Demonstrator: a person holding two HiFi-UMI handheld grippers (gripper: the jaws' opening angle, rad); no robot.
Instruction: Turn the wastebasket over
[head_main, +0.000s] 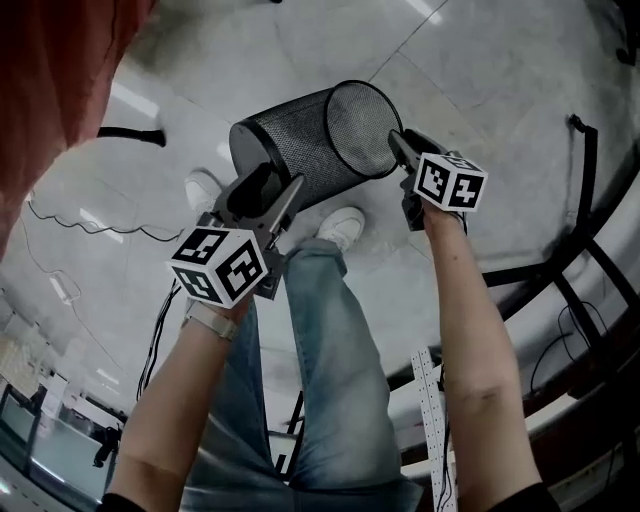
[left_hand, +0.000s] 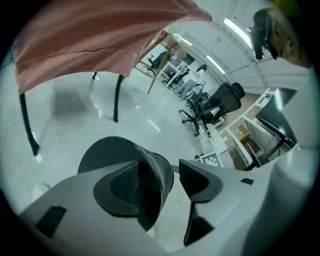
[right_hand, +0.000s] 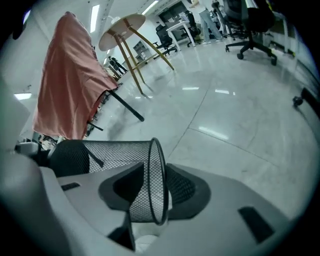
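The wastebasket (head_main: 300, 140) is a black wire-mesh bin, held on its side in the air above the floor, with its open mouth turned to the right. My right gripper (head_main: 400, 143) is at the rim; in the right gripper view the rim (right_hand: 152, 150) runs between the jaws of that gripper (right_hand: 156, 167), one pad outside the mesh, the other showing through it. My left gripper (head_main: 283, 185) is at the closed bottom end. In the left gripper view, the mesh (left_hand: 152, 172) lies against one pad of that gripper (left_hand: 159, 167), and a gap separates it from the other pad.
Jeans-clad legs and white shoes (head_main: 342, 226) stand on the pale tiled floor under the basket. A pink cloth (right_hand: 70, 90) hangs over a dark frame, with a round wooden table (right_hand: 122, 22) behind it. Office chairs (left_hand: 215, 102) stand farther off. Black metal bars (head_main: 560, 270) lie at the right.
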